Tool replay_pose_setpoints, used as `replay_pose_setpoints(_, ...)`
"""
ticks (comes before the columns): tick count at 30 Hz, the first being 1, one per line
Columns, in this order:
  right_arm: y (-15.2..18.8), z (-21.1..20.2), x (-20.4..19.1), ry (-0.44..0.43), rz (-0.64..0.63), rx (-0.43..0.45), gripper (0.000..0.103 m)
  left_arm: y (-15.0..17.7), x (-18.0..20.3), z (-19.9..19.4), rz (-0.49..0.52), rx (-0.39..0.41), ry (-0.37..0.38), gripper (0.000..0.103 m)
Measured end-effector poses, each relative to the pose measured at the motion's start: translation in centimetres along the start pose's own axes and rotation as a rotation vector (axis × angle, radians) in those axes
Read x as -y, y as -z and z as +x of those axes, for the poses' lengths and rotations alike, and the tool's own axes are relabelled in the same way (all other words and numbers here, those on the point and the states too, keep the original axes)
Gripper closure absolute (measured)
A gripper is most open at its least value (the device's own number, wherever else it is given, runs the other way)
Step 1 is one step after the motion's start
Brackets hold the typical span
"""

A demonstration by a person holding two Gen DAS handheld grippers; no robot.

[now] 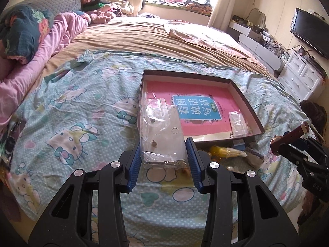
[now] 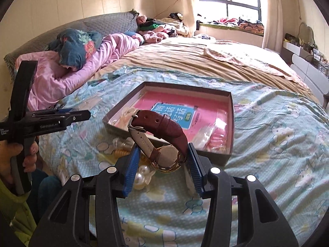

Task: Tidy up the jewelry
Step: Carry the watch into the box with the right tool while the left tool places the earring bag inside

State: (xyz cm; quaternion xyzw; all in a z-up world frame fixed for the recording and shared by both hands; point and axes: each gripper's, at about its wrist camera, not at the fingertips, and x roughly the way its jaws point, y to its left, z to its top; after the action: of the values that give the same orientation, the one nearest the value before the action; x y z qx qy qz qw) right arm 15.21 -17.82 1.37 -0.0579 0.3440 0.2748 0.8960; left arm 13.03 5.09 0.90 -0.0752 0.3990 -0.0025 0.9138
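My left gripper (image 1: pixel 164 154) is shut on a clear plastic jewelry packet (image 1: pixel 161 131) with small pieces inside, held above the bed just before a shallow dark box (image 1: pixel 249 100) lined with a pink booklet. My right gripper (image 2: pixel 163 157) is shut on a wristwatch (image 2: pixel 166 156) with a red-brown leather strap and gold case, held above the bed near the box's front edge (image 2: pixel 228 154). The watch and right gripper also show at the right of the left wrist view (image 1: pixel 287 140). A clear packet (image 1: pixel 238 123) lies in the box's near right corner.
Loose jewelry lies on the Hello Kitty sheet in front of the box: pearl pieces (image 2: pixel 143 175), a yellow item (image 1: pixel 222 151), a dark pouch (image 1: pixel 255 156). Pink quilt and pillows (image 1: pixel 41 47) lie left. A white dresser (image 1: pixel 302 76) and TV (image 1: pixel 310 30) stand right.
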Motion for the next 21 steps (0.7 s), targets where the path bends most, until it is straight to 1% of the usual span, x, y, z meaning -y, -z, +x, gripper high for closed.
replay_pose_setpoints(8,-1.1,0.5,1.8,0.033,0.019,0.030,0.059,-1.7,1.6,0.9,0.031,0.006,0.013,0.070)
replay_pose_setpoints(14,-1.2,1.0,3.4,0.058,0.042,0.029,0.059,-3.0,3.0,1.9,0.057,0.008,0.022,0.069)
replay_pose_setpoints(21,-1.2,1.8,4.9,0.078,0.067,0.024,0.059,-3.8,4.4,3.6,0.088,-0.008,0.026,0.069)
